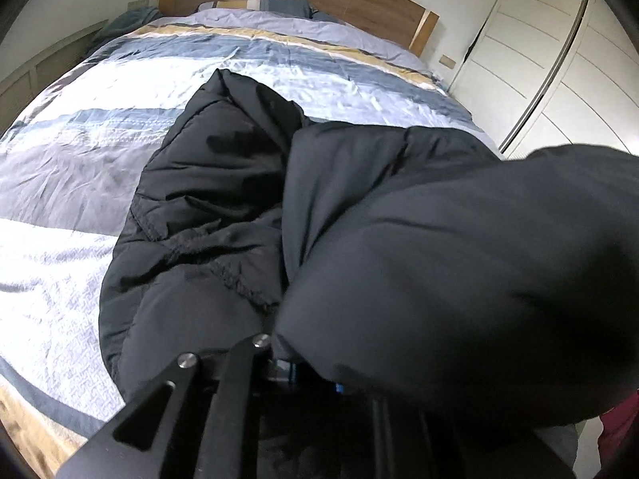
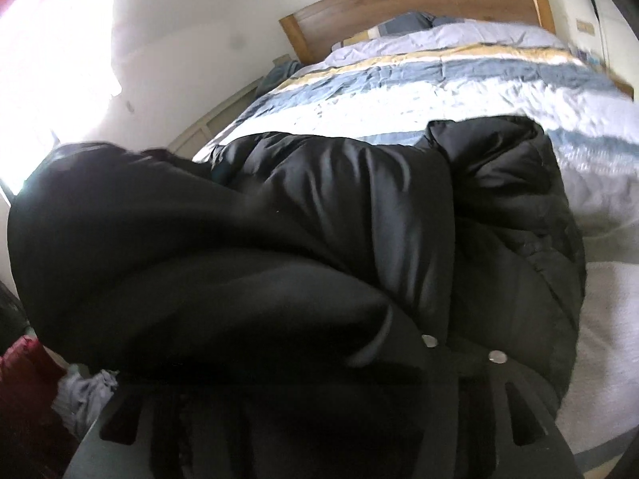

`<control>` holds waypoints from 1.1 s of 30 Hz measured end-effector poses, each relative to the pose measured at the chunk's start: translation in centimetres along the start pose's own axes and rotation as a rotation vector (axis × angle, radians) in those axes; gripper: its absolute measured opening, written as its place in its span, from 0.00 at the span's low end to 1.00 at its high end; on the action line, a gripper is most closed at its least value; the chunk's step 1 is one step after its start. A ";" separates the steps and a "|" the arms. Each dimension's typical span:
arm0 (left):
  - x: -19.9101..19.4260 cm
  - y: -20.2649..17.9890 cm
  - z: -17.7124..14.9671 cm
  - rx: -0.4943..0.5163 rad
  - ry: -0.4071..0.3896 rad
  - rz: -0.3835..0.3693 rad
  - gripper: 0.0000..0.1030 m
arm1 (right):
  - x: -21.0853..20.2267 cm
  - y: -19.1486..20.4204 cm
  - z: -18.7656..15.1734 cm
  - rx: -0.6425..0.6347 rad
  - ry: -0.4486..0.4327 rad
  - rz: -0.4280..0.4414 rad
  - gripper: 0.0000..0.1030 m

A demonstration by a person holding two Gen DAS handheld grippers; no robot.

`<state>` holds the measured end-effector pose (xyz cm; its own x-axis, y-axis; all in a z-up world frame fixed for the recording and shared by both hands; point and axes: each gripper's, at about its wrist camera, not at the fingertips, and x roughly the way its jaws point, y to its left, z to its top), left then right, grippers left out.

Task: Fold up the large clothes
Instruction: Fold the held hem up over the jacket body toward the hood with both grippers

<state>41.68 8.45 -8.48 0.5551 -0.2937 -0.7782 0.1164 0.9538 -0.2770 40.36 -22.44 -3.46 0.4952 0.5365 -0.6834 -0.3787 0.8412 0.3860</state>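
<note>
**Puffy jacket lifted at the foot of the bed, grip hidden**

A black padded jacket lies across the striped bedspread, its near part raised and bulging over both tools. The left gripper and the right gripper are each buried in the fabric; how far their fingers stand apart, and whether they pinch cloth, I cannot tell. Likely risk: the slick, thick padding could slide free if only 1 thin layer is caught, or the fold could spring back and land crooked, since the bulk resists creasing.
</note>
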 end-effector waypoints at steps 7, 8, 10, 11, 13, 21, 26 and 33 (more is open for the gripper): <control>-1.7 0.0 -0.8 -0.016 0.034 -0.039 0.22 | -1.7 1.1 -0.8 -0.071 0.035 -0.052 0.70; -1.9 -0.1 -1.0 -0.016 0.040 -0.044 0.22 | -2.1 0.9 -1.0 -0.069 0.039 -0.061 0.71; -2.6 -0.5 -2.0 -0.010 0.053 -0.048 0.22 | -2.8 0.7 -1.4 -0.057 0.042 -0.074 0.72; -3.0 -0.9 -2.4 -0.010 0.056 -0.050 0.22 | -3.0 0.6 -1.5 -0.048 0.043 -0.080 0.72; -3.9 -1.1 -3.1 -0.007 0.066 -0.061 0.24 | -3.8 0.2 -1.9 -0.033 0.046 -0.095 0.72; -10.3 0.7 -3.3 0.002 0.028 -0.052 0.28 | -8.2 0.8 -2.5 -0.029 0.020 -0.149 0.72; -12.8 0.4 -0.2 -0.039 -0.051 -0.088 0.42 | -9.8 3.1 0.4 -0.047 -0.056 -0.113 0.73; -10.5 -3.1 2.9 -0.011 -0.063 -0.120 0.42 | -6.7 7.4 4.2 -0.121 -0.076 -0.038 0.75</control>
<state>37.89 8.74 2.20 0.5880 -0.4005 -0.7027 0.1762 0.9113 -0.3720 37.51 -19.55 6.57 0.5665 0.5122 -0.6456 -0.4484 0.8488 0.2800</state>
